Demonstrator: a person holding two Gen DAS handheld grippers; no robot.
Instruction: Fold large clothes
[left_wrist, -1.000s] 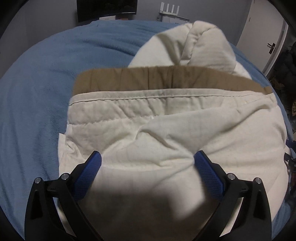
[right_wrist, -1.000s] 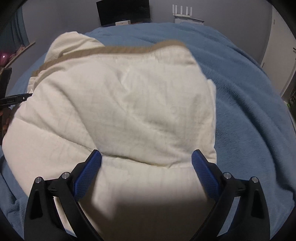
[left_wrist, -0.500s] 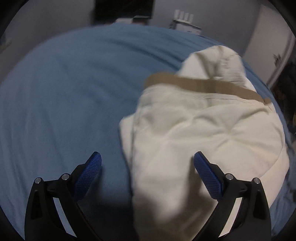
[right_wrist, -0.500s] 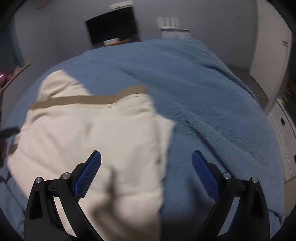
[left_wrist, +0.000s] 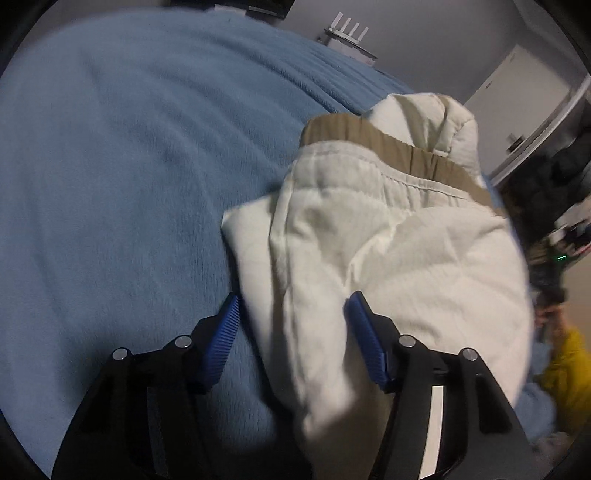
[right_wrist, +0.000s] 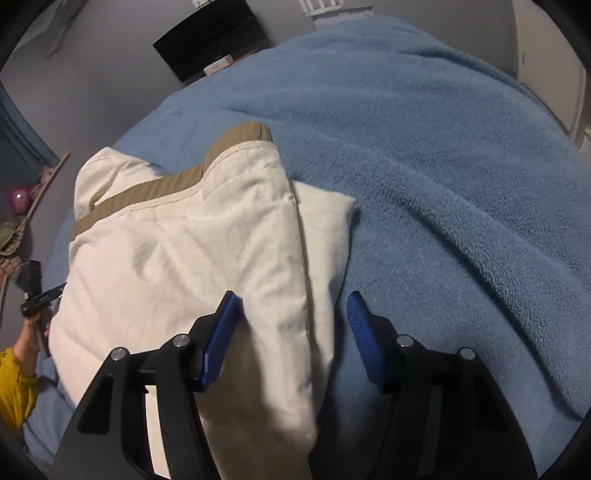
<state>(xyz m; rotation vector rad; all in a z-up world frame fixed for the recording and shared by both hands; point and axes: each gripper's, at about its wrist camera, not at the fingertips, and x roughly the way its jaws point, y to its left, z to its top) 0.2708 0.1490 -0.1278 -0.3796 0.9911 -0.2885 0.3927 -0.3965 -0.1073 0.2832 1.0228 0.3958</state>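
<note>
1. Left wrist view: the left tongs (left_wrist: 291, 325) stand partly spread, blue ribbed pads (left_wrist: 364, 343) straddling the left edge of the folded cream garment (left_wrist: 388, 258) without clamping it. The garment is soft, quilted and puffy, with a stitched hem and a tan band (left_wrist: 388, 147) across its far end. It lies ahead and right of the tongs on a fuzzy blue blanket (left_wrist: 129, 166).

2. Right wrist view: the right tongs (right_wrist: 291, 325) are likewise spread, their ribbed fingers (right_wrist: 221, 332) either side of the garment's (right_wrist: 184, 258) right edge, where a thinner cream layer (right_wrist: 325, 229) pokes out beneath. The blanket (right_wrist: 443, 166) spreads in plush ridges ahead and right.
</note>
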